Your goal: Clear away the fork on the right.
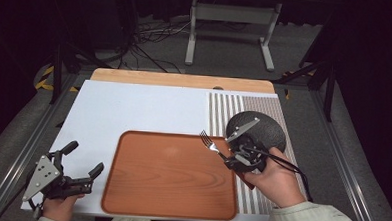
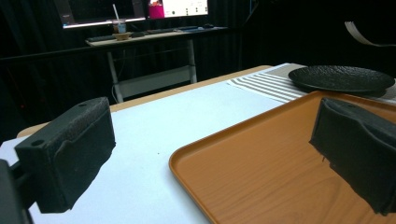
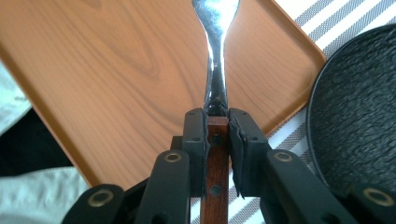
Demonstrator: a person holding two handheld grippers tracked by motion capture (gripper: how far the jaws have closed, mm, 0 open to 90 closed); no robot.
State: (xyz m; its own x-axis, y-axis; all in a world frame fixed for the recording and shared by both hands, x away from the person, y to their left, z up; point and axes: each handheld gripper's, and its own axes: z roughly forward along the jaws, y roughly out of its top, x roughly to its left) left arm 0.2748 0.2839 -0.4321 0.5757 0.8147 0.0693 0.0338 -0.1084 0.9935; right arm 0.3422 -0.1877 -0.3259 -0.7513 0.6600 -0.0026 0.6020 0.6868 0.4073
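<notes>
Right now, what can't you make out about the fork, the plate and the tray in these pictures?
- Fork: right gripper view, tines cut off by the top edge; handle end below the bottom edge.
- Black plate: high view, near side hidden by the right gripper.
- Tray: left gripper view, far right side hidden behind a jaw.

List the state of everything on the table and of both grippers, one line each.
Fork: held by its wooden handle, tines over the tray.
Right gripper: shut on the fork.
Left gripper: open, holding nothing.
Tray: flat, bare.
Black plate: on the striped mat, bare.
</notes>
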